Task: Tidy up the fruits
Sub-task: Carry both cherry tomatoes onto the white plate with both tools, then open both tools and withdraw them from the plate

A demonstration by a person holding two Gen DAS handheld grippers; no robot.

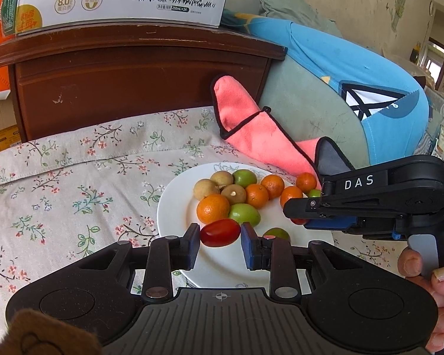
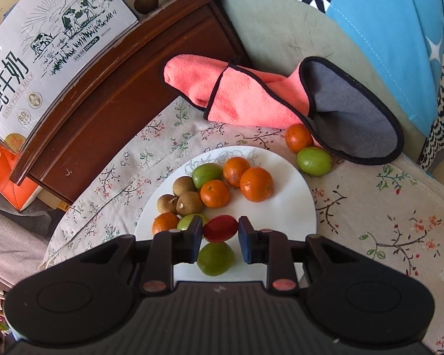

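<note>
Both tools are loaded over the white plate (image 2: 296, 195), which sits on the floral cloth (image 1: 74, 177) and is clearly the collecting point, since most of the fruit is heaped there. My left gripper (image 1: 220, 233) is drawn in narrow on a red cherry tomato (image 1: 220, 232); both blue pads touch its ends, so I read it as carried rather than lying loose, and it hangs above the near part of the plate. My right gripper (image 2: 219, 228) is likewise pinched on a second red tomato (image 2: 220, 228), held over the plate just above a green fruit (image 2: 215, 259). From the left view the right tool comes in from the side, low over the plate's right edge, with only a sliver of red showing under its fingers. On the plate the oranges (image 2: 256, 184), the brown longans (image 2: 189, 203) and the green ones are bunched towards the far-left half, leaving bare white on the near-right, which I judge to be the room kept for the tomatoes. Two strays lie off the plate on the cloth: an orange (image 2: 298, 138) and a green fruit (image 2: 313, 159), both tucked against the rim of the pink-and-grey mitt (image 2: 349, 118), probably rolled or set there and not yet gathered. Next, I would lower each tomato onto bare plate before letting go, as round fruit will roll.
</note>
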